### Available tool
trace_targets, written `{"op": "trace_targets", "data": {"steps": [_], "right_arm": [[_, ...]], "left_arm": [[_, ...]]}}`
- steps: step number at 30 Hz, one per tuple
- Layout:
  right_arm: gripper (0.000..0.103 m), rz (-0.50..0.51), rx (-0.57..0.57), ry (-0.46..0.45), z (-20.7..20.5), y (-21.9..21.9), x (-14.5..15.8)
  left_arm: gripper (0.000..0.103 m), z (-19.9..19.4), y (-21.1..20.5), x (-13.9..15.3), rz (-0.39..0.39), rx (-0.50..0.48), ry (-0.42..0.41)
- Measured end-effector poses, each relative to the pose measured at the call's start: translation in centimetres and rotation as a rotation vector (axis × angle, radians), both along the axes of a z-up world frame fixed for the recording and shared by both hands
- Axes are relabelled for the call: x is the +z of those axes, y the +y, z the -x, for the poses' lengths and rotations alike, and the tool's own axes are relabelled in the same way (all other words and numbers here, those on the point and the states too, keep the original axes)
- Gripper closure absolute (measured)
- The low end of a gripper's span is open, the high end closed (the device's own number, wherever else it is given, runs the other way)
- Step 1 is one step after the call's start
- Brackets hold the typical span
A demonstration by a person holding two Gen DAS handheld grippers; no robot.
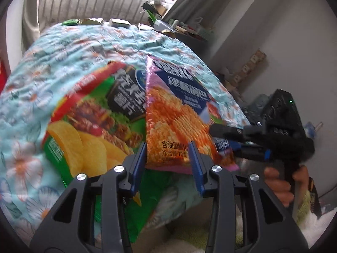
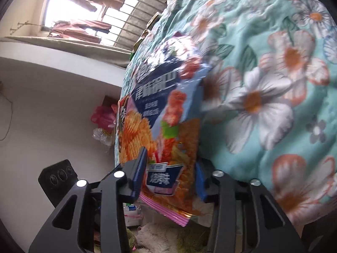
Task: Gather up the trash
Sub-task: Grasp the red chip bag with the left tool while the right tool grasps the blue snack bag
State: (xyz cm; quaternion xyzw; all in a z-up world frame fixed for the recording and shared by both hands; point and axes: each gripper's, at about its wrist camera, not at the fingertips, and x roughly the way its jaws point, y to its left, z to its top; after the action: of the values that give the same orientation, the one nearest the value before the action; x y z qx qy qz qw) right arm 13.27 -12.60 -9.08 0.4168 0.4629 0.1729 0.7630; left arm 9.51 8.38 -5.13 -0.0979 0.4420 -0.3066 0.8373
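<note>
A pink and orange snack bag [image 1: 174, 109] lies on the floral quilt [image 1: 63, 52] at the bed's near edge, overlapping a green chip bag [image 1: 88, 126] to its left. My left gripper [image 1: 168, 147] is open and straddles the snack bag's lower edge, with a gap at the pads. From the right, my right gripper [image 1: 223, 140] comes in, a hand [image 1: 278, 187] on its handle, its jaws around the bag's lower right corner. In the right wrist view the snack bag [image 2: 160, 113] slants between the open right gripper [image 2: 170, 158]: behind the left finger, before the right one.
Small boxes and wrappers [image 1: 118, 22] line the bed's far end under a barred window. The quilt [image 2: 263, 84] bulges to the right. A pale fluffy rug [image 2: 151, 236] lies below the bed edge. A pink plastic bag [image 2: 103, 116] sits by the white wall.
</note>
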Motion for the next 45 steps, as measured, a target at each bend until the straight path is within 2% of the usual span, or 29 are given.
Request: {"op": "trace_targets", "data": {"steps": [4, 6, 10, 12, 15, 17, 21, 27, 30, 32, 33, 35, 38, 42, 45], "right_arm": [[0.086, 0.012, -0.011, -0.011, 0.2, -0.3, -0.1], [0.089, 0.021, -0.016, -0.023, 0.2, -0.2, 0.2], [0.09, 0.043, -0.029, -0.038, 1.1, -1.1, 0.7], [0.09, 0.045, -0.034, -0.035, 1.4, -1.5, 0.8], [0.09, 0.051, -0.036, -0.029, 2.0, -1.9, 0.7], [0.09, 0.058, -0.035, -0.026, 2.1, -1.7, 0.5], [0.09, 0.077, -0.032, -0.018, 2.1, -1.7, 0.2], [0.09, 0.113, -0.025, -0.018, 2.5, -2.9, -0.1], [0.09, 0.133, -0.036, -0.02, 2.8, -3.4, 0.2], [0.091, 0.157, -0.049, -0.023, 3.0, -3.8, 0.4], [0.091, 0.163, -0.052, -0.023, 3.1, -4.1, 0.4], [0.091, 0.181, -0.056, -0.025, 3.2, -4.3, 0.4], [0.091, 0.191, -0.052, -0.022, 3.1, -4.5, 0.2], [0.091, 0.201, -0.049, -0.013, 2.9, -4.3, 0.0], [0.091, 0.202, -0.048, -0.012, 2.8, -4.3, -0.1]], "left_arm": [[0.066, 0.0, 1.2, 0.7, 0.03, -0.004, -0.006], [0.063, -0.4, 2.0, 1.6, 0.024, 0.015, -0.043], [0.045, -2.6, 3.9, 2.7, -0.029, 0.125, -0.102], [0.039, -4.5, 5.0, 2.3, -0.083, 0.192, -0.111], [0.037, -7.4, 6.1, 1.1, -0.145, 0.231, -0.064], [0.037, -9.4, 6.9, -0.5, -0.157, 0.238, 0.031], [0.037, -10.2, 8.3, -1.4, -0.039, 0.197, 0.159], [0.039, -7.6, 8.5, -0.7, 0.119, 0.101, 0.213], [0.039, -6.0, 8.4, -0.8, 0.256, 0.0, 0.279], [0.039, -5.1, 7.5, -0.8, 0.31, -0.08, 0.301], [0.039, -4.6, 7.0, -0.9, 0.32, -0.12, 0.305], [0.039, -3.7, 5.7, -1.2, 0.289, -0.171, 0.298], [0.042, -3.9, 4.7, -2.0, 0.23, -0.129, 0.298], [0.052, -5.7, 4.3, -3.0, 0.256, -0.08, 0.334], [0.057, -6.8, 3.4, -3.6, 0.243, -0.066, 0.341]]}}
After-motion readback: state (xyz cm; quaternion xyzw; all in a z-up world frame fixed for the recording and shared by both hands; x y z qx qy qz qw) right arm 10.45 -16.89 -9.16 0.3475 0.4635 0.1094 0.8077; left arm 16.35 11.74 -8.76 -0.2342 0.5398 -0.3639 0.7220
